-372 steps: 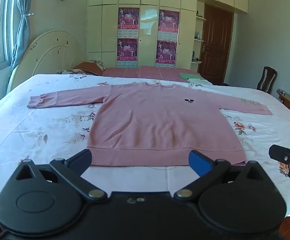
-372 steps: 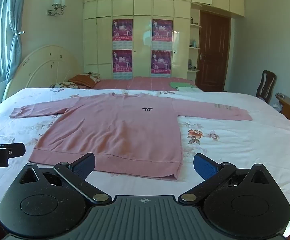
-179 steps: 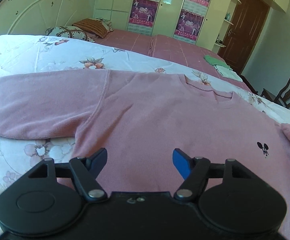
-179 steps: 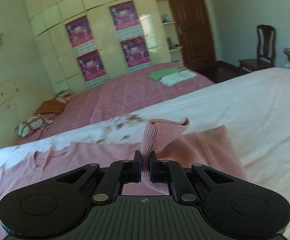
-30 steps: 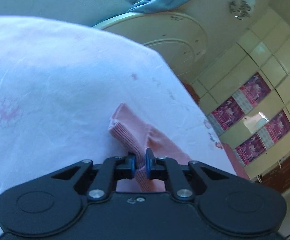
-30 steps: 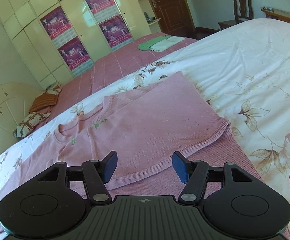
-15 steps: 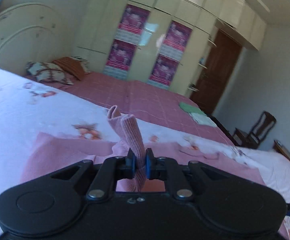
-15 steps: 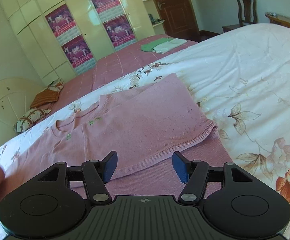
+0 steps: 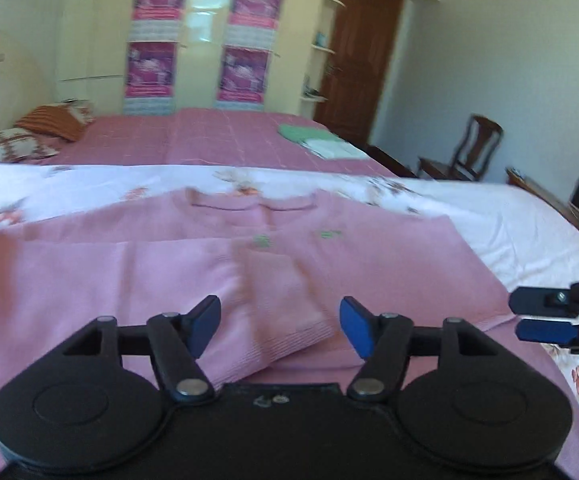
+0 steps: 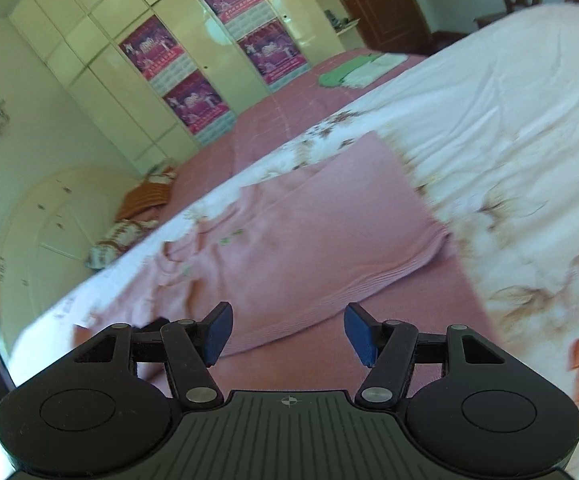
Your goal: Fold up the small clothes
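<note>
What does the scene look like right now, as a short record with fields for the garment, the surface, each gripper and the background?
garment: pink sweater, lying flat, both sleeves folded in across the body
left sleeve cuff: on the sweater, between the open fingers, not pinched
surface: bed with white floral sheet
left gripper: jaws just opened, holds nothing
right gripper: open, holds nothing, over the sweater's lower part
background: folded green and white cloths, wooden chair, brown door
</note>
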